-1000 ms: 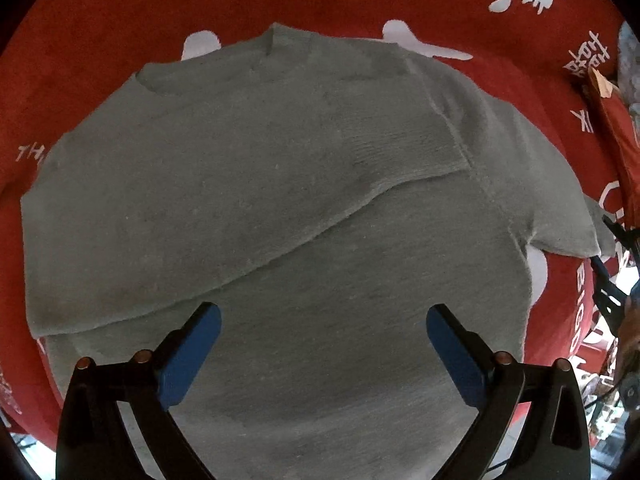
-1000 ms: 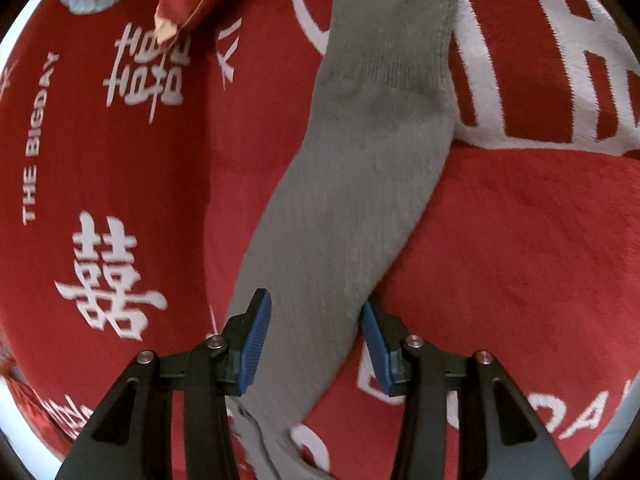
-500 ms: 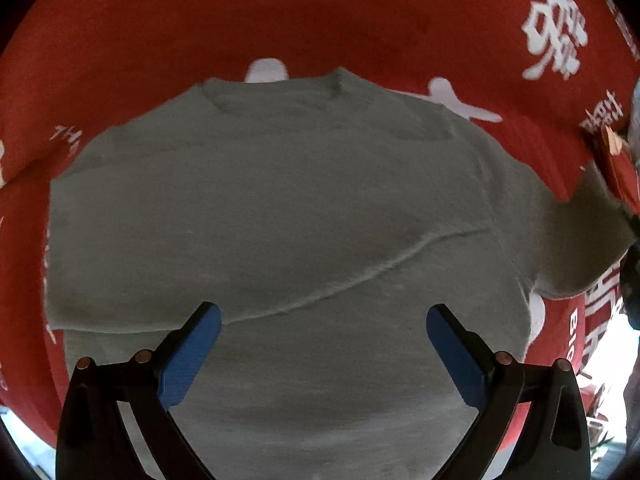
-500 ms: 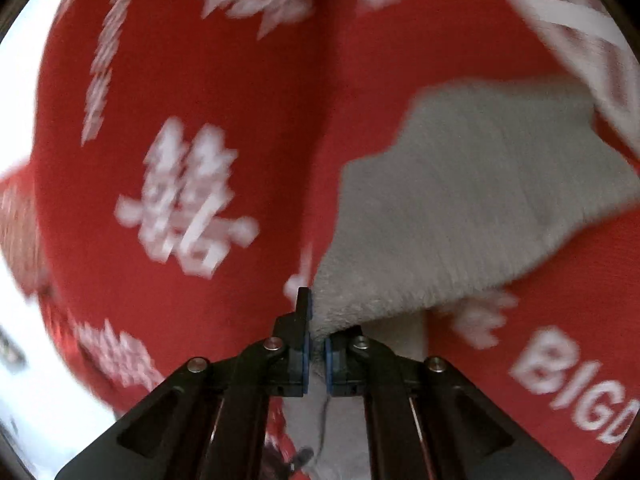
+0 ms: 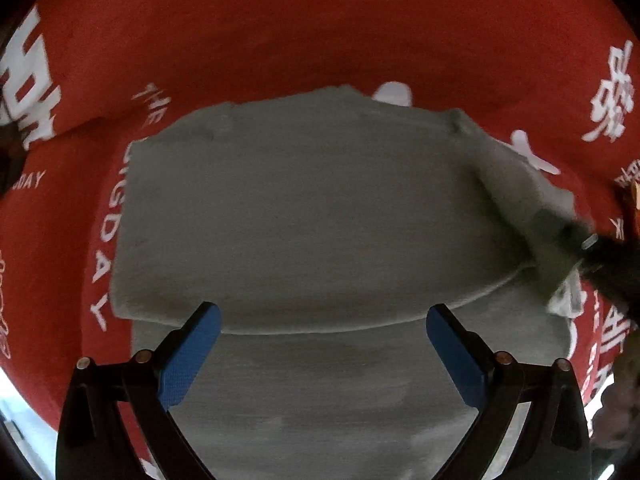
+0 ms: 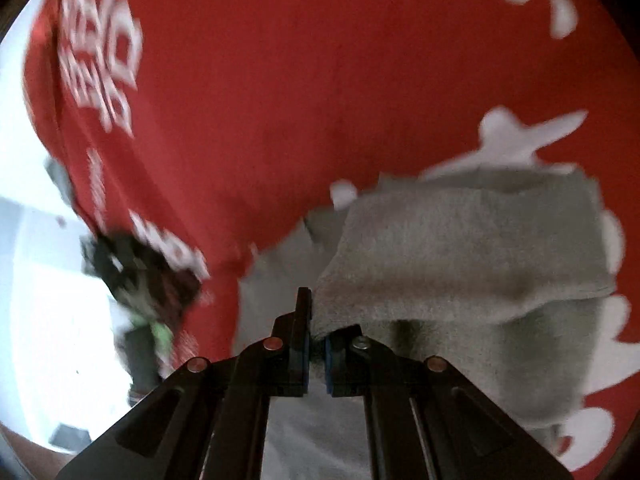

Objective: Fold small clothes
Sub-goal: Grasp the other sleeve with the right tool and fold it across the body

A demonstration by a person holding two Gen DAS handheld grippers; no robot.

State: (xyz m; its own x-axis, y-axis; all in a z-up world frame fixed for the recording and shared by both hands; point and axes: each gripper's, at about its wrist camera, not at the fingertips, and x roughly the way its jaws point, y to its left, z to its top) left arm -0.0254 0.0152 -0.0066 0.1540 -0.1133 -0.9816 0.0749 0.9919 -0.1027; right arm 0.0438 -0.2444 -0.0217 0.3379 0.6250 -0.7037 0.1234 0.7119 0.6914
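A small grey knit sweater (image 5: 304,216) lies on a red blanket (image 5: 320,32), one sleeve folded across its body. My left gripper (image 5: 320,348) is open and empty, held over the sweater's lower part. My right gripper (image 6: 317,344) is shut on the other grey sleeve (image 6: 460,256) and holds it lifted above the sweater's body. In the left wrist view that gripper (image 5: 576,240) shows blurred at the right edge with the sleeve (image 5: 520,184) in it.
The red blanket bears white characters and the words "THE BIGDAY" (image 5: 104,240). A bright floor (image 6: 36,272) lies beyond the blanket's edge at left, with a blurred dark object (image 6: 136,272) there.
My right gripper closed on the sleeve a second ago and has carried it up and in over the sweater. The left gripper stays open and has drifted right over the sweater.
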